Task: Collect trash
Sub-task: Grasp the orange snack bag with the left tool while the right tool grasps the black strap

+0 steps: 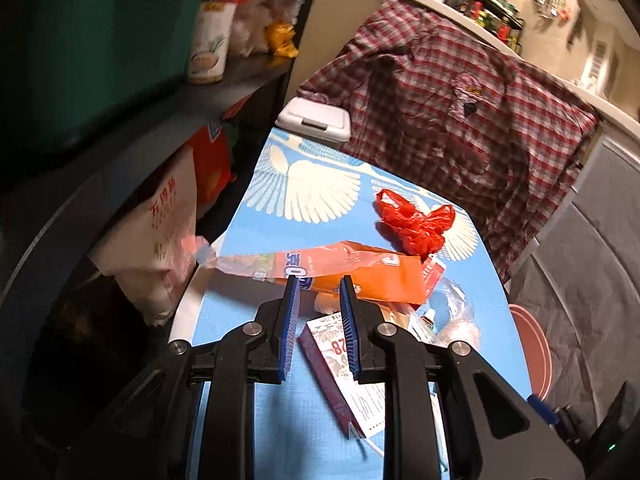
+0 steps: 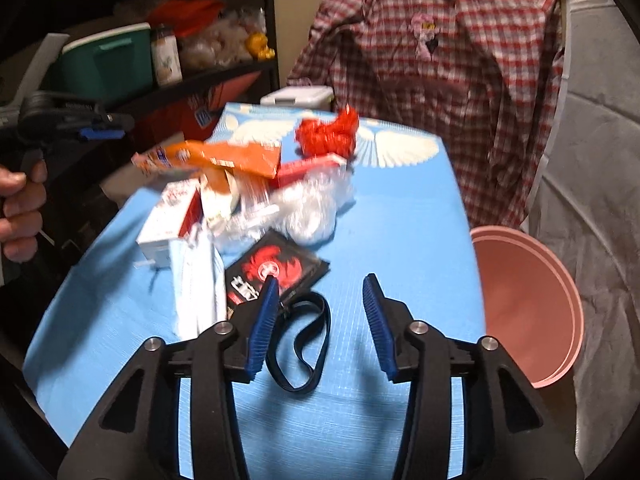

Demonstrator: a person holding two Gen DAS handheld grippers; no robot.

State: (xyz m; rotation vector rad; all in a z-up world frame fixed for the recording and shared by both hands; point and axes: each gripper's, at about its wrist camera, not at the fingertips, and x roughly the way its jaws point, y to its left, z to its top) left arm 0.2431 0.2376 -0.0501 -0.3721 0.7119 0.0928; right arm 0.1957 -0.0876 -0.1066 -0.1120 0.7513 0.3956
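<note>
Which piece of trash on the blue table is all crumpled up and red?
The red plastic bag, scrunched into a ball toward the far end of the blue table, apart from the pile. The orange wrapper lies long and flat; the boxes keep their shape.

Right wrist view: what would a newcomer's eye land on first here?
First the bright blue table cover with its heap of litter: an orange wrapper across the top, a crumpled red plastic bag behind it, a black and red card nearest the open right tool. A pink bin stands beside the table's right edge, and a red plaid shirt hangs behind.
</note>
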